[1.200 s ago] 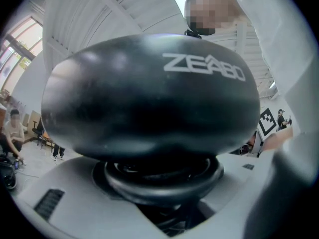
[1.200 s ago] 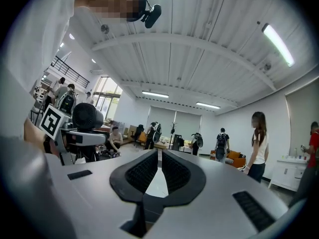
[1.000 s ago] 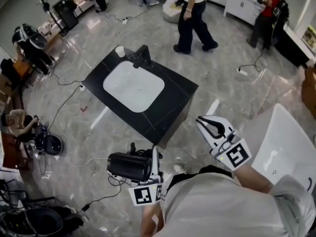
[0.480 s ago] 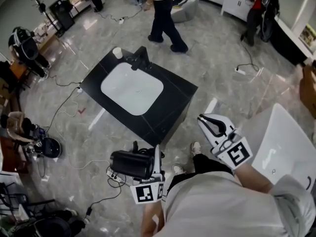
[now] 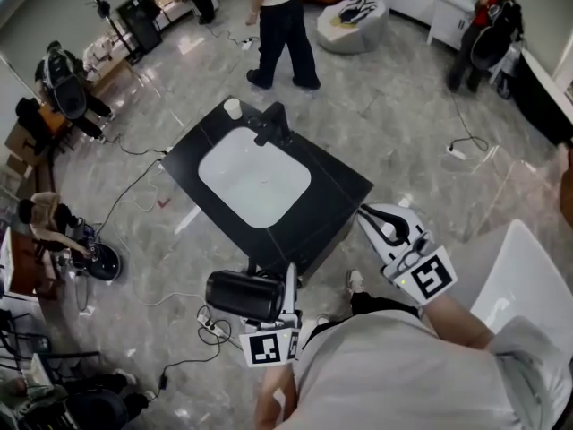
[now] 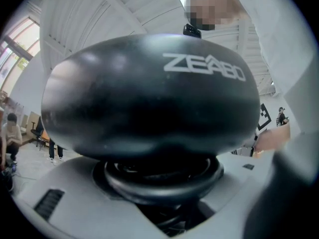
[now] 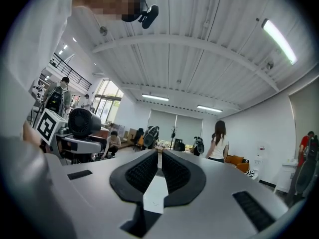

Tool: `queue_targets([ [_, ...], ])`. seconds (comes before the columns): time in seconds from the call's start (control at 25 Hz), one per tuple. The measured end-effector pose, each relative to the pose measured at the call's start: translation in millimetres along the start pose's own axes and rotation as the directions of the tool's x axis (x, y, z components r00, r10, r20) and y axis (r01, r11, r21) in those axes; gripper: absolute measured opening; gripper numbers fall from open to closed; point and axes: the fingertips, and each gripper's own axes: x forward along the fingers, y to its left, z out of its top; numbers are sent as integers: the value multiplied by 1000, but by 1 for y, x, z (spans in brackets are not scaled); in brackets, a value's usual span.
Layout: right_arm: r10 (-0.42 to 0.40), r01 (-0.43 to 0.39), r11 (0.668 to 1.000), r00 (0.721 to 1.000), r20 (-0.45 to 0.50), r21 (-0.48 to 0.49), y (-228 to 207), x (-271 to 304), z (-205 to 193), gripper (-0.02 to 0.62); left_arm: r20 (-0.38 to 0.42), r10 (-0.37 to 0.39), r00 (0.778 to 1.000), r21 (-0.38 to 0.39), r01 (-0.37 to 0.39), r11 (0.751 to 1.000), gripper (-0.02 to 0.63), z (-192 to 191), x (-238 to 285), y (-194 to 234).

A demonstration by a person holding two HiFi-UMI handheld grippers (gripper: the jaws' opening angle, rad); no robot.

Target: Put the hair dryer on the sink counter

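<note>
The black hair dryer (image 5: 242, 295) hangs over the floor just short of the counter's near corner, and my left gripper (image 5: 277, 296) is shut on it. In the left gripper view its rounded body (image 6: 149, 103) fills the frame, with coiled cord (image 6: 164, 180) beneath it. The black sink counter (image 5: 336, 186) with a white basin (image 5: 255, 179) and black faucet (image 5: 273, 124) stands ahead. My right gripper (image 5: 380, 222) is shut and empty near the counter's right corner; its pads (image 7: 144, 171) meet in the right gripper view, where the hair dryer (image 7: 83, 122) shows at left.
A white cup (image 5: 232, 107) stands on the counter's far corner. A person (image 5: 282, 25) walks beyond the counter. A power strip (image 5: 212, 325) and cables lie on the floor by my feet. A white fixture (image 5: 528, 285) stands at right.
Both grippers have moved forward toward the counter, which now sits closer in the head view. The hair dryer stays held. The person beyond the counter has walked further away.
</note>
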Motion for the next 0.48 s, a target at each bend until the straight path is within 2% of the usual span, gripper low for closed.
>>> queue_targets([
  [0.2,19,-19,1000,1000,-7,21,-23,8,-9,48,-36,13,999,-7,-14,1000,281,-8,24,-6],
  [0.48,52,-51,997,999,-8,57,-39,30,-32,48,-161,14,987,-65,-25,998,281,-55,55,0],
])
